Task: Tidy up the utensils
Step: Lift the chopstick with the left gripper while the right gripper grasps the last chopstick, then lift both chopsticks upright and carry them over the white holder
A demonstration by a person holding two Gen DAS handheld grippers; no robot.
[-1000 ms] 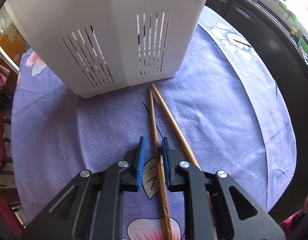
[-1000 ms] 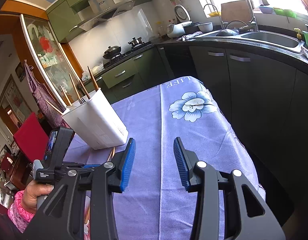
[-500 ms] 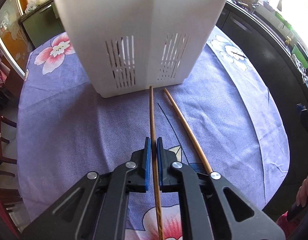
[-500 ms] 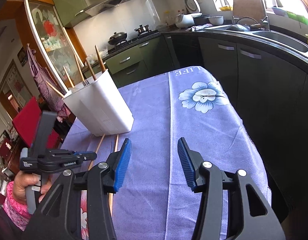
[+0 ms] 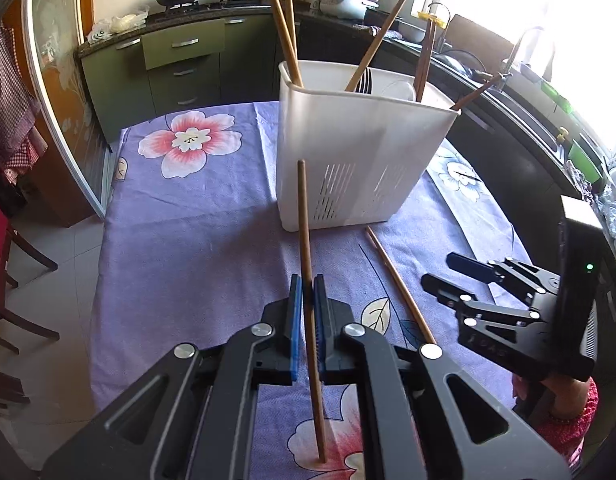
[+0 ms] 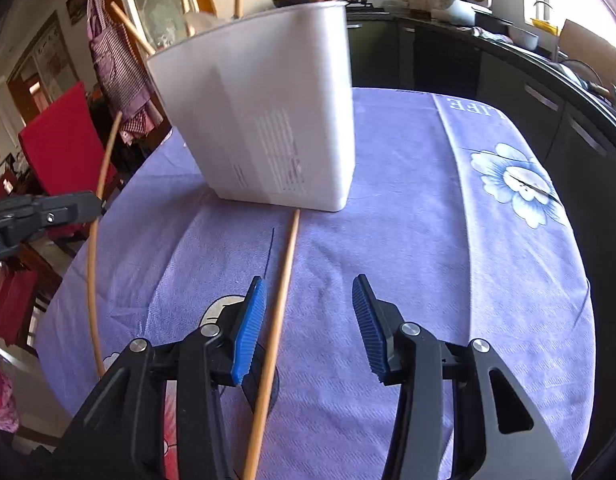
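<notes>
Landmark: white utensil holder (image 5: 360, 148) on purple tablecloth (image 5: 180, 248). Left gripper (image 5: 307, 316), in front of holder, pads clamped on one chopstick (image 5: 308, 280), lifted clear of cloth. Second chopstick (image 6: 278, 312) lay on cloth, tip at holder's base. Right gripper (image 6: 308, 328) straddled it; fingers apart, just been closing, not touching.

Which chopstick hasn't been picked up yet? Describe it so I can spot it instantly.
Start at the white utensil holder on the purple flowered tablecloth. The loose chopstick lies flat on the cloth, running from the holder's base toward the camera. Unlike the chopstick clamped in the left tool, nothing grips it.
</notes>
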